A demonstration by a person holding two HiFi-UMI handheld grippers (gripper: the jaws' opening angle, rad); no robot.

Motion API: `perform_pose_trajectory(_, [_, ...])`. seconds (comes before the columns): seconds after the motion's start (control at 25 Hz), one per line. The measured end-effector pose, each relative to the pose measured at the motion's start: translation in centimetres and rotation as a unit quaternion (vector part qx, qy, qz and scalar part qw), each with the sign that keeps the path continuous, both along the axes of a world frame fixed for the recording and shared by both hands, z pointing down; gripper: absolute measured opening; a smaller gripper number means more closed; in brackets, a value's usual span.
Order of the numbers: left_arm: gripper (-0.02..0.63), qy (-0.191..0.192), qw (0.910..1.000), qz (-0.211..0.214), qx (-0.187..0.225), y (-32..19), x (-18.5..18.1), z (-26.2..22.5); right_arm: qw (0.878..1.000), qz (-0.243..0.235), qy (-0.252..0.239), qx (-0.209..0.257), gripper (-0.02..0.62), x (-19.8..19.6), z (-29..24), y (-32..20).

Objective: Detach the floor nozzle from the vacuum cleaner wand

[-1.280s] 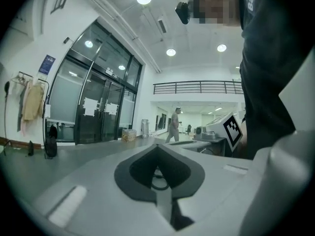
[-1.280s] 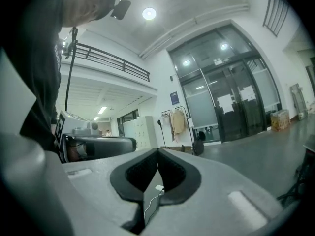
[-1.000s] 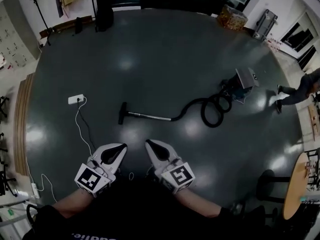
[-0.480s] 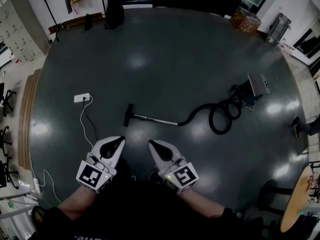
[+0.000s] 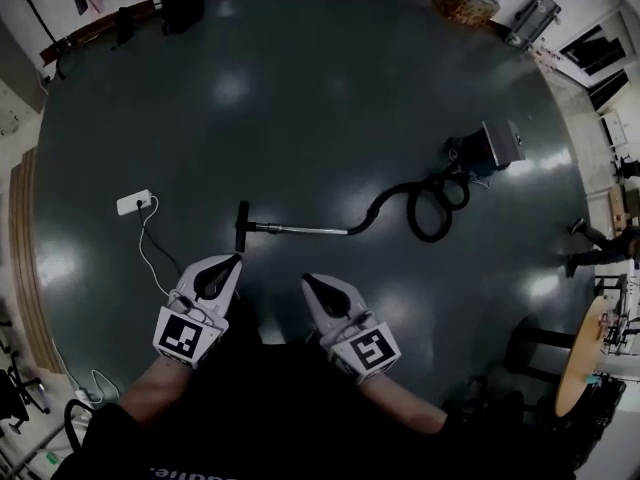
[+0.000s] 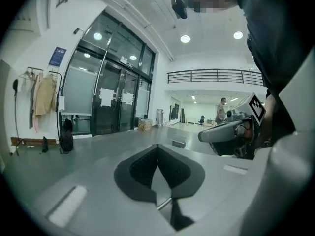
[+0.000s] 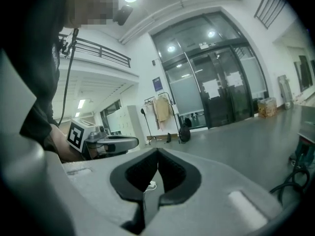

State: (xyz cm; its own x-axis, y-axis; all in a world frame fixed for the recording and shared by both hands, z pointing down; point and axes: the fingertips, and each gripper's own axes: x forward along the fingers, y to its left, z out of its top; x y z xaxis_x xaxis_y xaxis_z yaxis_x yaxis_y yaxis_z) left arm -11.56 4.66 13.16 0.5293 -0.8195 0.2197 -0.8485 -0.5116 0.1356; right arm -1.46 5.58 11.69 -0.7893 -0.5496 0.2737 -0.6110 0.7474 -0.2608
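A black floor nozzle (image 5: 241, 225) lies on the dark floor, joined to a silver wand (image 5: 300, 230) that runs right into a coiled black hose (image 5: 425, 208) and the vacuum body (image 5: 487, 149). My left gripper (image 5: 232, 260) is shut and empty, its tip just below the nozzle in the head view. My right gripper (image 5: 306, 280) is shut and empty too, below the wand's middle. In the left gripper view the shut jaws (image 6: 157, 146) show a bit of the wand (image 6: 165, 203) beneath them. The right gripper view (image 7: 157, 152) looks level across the hall.
A white power strip (image 5: 133, 203) with its thin cable (image 5: 155, 258) lies left of the nozzle. A round wooden table (image 5: 580, 368) and a stool (image 5: 525, 343) stand at the right. A person (image 5: 600, 248) walks at the far right. Glass doors (image 6: 113, 100) and a coat rack (image 6: 42, 95) line the far wall.
Both grippers have come closer to the nozzle and wand, which now lie nearer in the head view. The jaws stayed shut.
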Motion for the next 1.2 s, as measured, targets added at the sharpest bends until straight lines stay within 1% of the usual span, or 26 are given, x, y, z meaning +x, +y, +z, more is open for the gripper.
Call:
perform_pose_trajectory(0.08, [0.002,0.004,0.9999,0.004,-0.011,-1.6,-1.8,2.1,1.000,0.012,0.010,-0.004,0.008,-1.5,1.1,-1.6])
perform_pose_trajectory(0.2, [0.002,-0.010,0.9994,0.021,-0.024,-4.0,-2.6,4.1,1.000,0.021,0.013,-0.012,0.014,-2.6,2.8,-4.0])
perform_pose_trajectory(0.32, [0.002,-0.019,0.9988,0.027,-0.037,-5.6,-2.2,6.5,0.999,0.021,0.012,-0.021,0.018,-2.6,5.0,-6.0])
perform_pose_trajectory(0.52, [0.002,-0.031,0.9980,0.007,-0.054,-8.6,-1.7,11.8,0.999,0.000,0.024,-0.029,0.038,-1.9,12.0,-9.2])
perform_pose_trajectory(0.68, [0.002,-0.062,0.9957,0.020,-0.065,-10.3,-0.2,16.2,0.999,-0.017,0.022,-0.044,0.055,-1.4,17.0,-11.5])
perform_pose_trajectory(0.76, [0.002,-0.076,0.9946,0.026,-0.067,-11.1,0.4,19.4,0.998,-0.031,0.034,-0.043,0.069,-0.8,20.5,-12.4])
perform_pose_trajectory(0.88, [0.021,-0.089,0.9921,0.028,-0.085,-11.5,0.1,24.8,0.995,-0.061,0.065,-0.050,0.096,-0.6,26.7,-12.9])
perform_pose_trajectory(1.0, [0.040,-0.103,0.9889,0.033,-0.102,-11.5,0.1,30.4,0.990,-0.087,0.096,-0.053,0.117,-0.2,33.9,-12.7])
perform_pose_trajectory(1.2, [0.068,-0.136,0.9829,0.055,-0.111,-11.9,0.9,39.8,0.981,-0.124,0.145,-0.042,0.133,0.6,45.2,-12.7])
